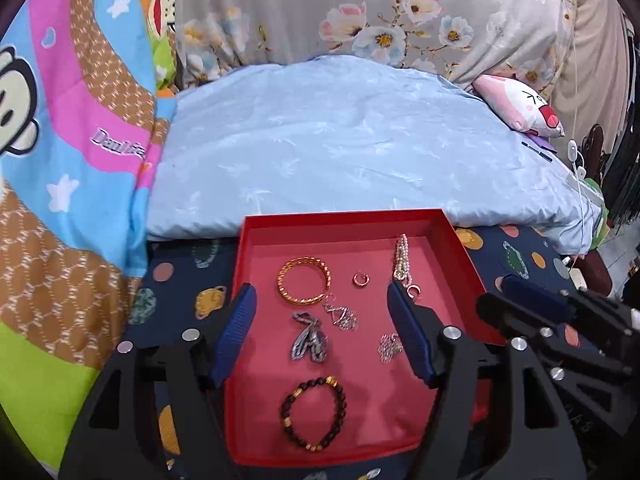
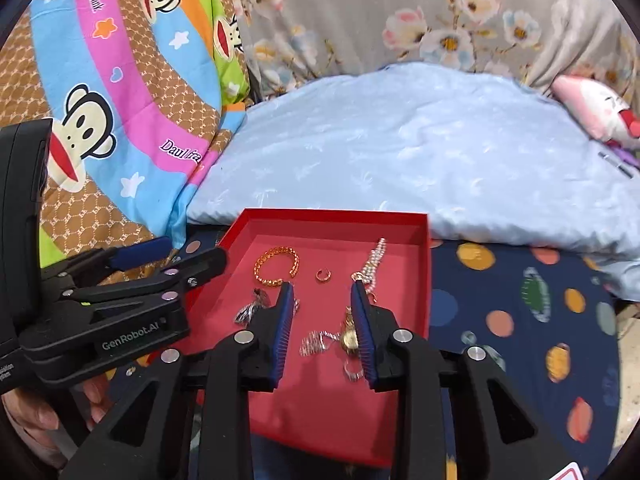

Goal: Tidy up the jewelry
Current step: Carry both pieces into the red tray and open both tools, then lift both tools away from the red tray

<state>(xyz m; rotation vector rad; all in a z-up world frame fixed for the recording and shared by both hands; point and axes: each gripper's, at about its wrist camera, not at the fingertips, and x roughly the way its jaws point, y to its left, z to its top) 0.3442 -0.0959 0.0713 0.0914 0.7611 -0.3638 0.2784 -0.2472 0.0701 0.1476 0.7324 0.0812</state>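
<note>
A red tray lies on a navy planet-print sheet. In it are a gold bangle, a small ring, a pearl strand, silver chain pieces, a grey bow-shaped piece and a dark bead bracelet. My left gripper hovers open over the tray's middle with nothing between its pads. My right gripper is open too, over the tray's right half. A blurred gold watch sits just beside its right pad, with a silver chain to the left.
A pale blue pillow lies right behind the tray. A cartoon monkey blanket is heaped at the left and floral bedding at the back. A pink plush toy and a white cable are at the right. A hand holds the left gripper.
</note>
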